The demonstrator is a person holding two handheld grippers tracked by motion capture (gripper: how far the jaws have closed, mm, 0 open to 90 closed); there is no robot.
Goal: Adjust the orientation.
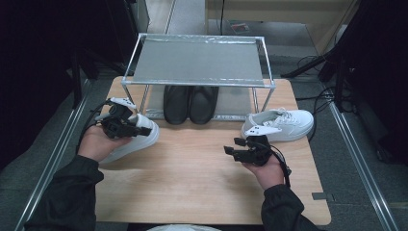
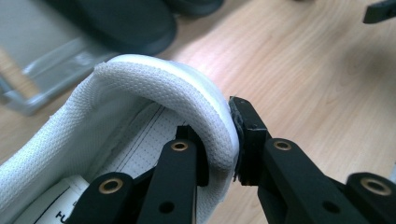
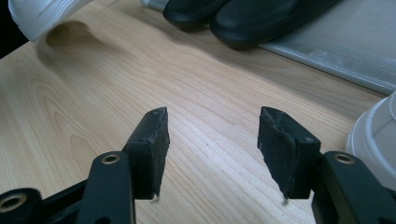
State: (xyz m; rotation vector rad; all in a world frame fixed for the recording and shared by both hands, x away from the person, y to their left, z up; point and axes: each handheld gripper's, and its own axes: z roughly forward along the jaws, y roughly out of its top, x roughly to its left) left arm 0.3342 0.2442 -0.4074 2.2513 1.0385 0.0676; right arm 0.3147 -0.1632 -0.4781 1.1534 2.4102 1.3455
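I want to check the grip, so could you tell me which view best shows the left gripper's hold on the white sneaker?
The left gripper view: its fingers pinch the white sneaker's padded heel collar. The high view shows it small.

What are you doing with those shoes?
A person is tidying shoes at a wooden table with a gripper in each hand. The left gripper pinches the padded heel collar of a white sneaker, one jaw inside and one outside, with its toe lifted. The right gripper waits open above the table beside the other white sneaker. A pair of black shoes already sits under the metal-framed shoe rack.
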